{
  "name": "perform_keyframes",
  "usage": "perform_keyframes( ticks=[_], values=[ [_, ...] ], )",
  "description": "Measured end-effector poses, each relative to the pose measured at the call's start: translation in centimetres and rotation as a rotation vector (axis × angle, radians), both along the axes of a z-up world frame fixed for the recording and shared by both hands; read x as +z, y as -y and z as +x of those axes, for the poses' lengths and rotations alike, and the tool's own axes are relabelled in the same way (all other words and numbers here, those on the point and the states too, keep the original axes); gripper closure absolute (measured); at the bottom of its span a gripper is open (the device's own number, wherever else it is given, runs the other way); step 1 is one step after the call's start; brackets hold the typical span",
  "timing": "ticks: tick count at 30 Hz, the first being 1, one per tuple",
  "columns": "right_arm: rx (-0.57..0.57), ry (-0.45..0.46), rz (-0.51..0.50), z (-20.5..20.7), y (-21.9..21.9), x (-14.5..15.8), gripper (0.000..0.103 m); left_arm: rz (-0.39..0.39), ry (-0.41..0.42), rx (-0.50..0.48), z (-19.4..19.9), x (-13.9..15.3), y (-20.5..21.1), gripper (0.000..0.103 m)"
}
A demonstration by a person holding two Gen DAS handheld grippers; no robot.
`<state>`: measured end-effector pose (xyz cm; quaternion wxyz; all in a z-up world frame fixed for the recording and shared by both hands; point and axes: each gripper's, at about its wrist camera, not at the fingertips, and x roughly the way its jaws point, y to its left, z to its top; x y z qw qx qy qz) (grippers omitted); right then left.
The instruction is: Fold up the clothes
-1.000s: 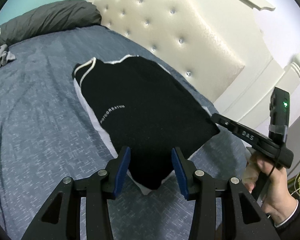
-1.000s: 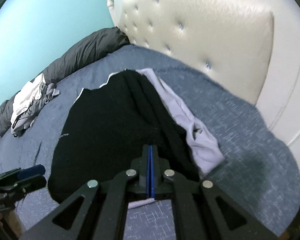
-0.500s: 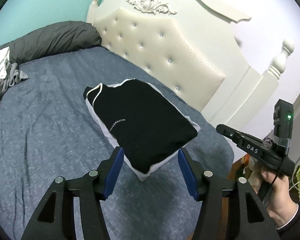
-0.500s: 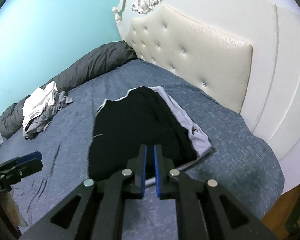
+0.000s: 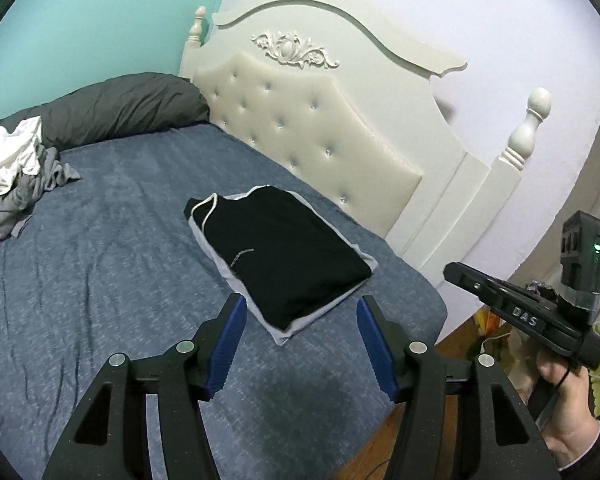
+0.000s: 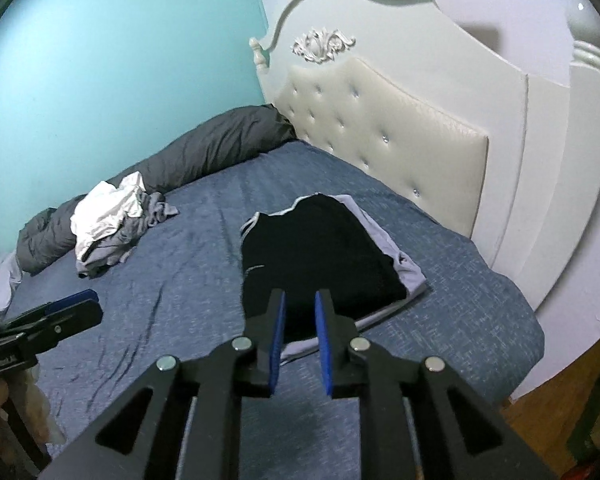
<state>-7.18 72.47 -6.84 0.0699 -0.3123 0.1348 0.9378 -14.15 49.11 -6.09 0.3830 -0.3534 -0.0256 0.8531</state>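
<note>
A folded black garment [image 5: 284, 252] lies on top of a folded light grey one [image 5: 300, 326] on the blue bed near the headboard; the stack also shows in the right wrist view [image 6: 320, 252]. My left gripper [image 5: 300, 316] is open and empty, held above and short of the stack's near corner. My right gripper [image 6: 300, 312] is open by a narrower gap and empty, raised in front of the stack. A heap of unfolded white and grey clothes [image 6: 112, 220] lies at the far left of the bed, also in the left wrist view [image 5: 16, 172].
The blue bedspread [image 5: 100, 280] covers the bed. A dark grey pillow roll [image 5: 112, 108] lies along the teal wall. The cream tufted headboard [image 5: 312, 132] stands behind the stack. The bed's edge and wooden floor [image 6: 548, 412] are at the right.
Both grippers have pulled back and up from the folded stack. The right gripper, shut a second ago, has opened. The left gripper has widened.
</note>
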Motion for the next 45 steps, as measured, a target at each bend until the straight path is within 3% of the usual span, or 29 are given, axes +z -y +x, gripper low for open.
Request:
perform_keyframes(
  ticks=[6,9,12,15,22,32,45],
  values=[
    [0.018,-0.019,-0.014,2.8,2.1,1.5,0.086,0.008,-0.025,0.017,1.6,1.2,2.1,0.041],
    [0.017,-0.027,-0.008,3.9,3.0,2.1,0.075,0.010,-0.042,0.020,2.5,1.9,3.1,0.041],
    [0.009,-0.036,-0.011,5.0,3.8,2.6,0.071,0.007,-0.062,0.019,3.3,2.5,3.8,0.040],
    [-0.008,-0.036,-0.014,6.2,4.7,2.8,0.058,0.003,-0.084,0.013,4.3,3.0,4.5,0.034],
    [-0.021,-0.042,-0.005,8.4,6.8,3.6,0.057,-0.004,-0.117,0.006,6.1,4.1,6.0,0.026],
    [-0.035,-0.053,-0.009,10.9,8.8,4.8,0.045,-0.015,-0.163,0.006,8.6,5.5,7.4,0.002],
    [-0.048,-0.059,0.027,13.7,10.9,5.7,0.036,-0.018,-0.147,0.005,10.4,5.6,8.7,0.000]
  ],
)
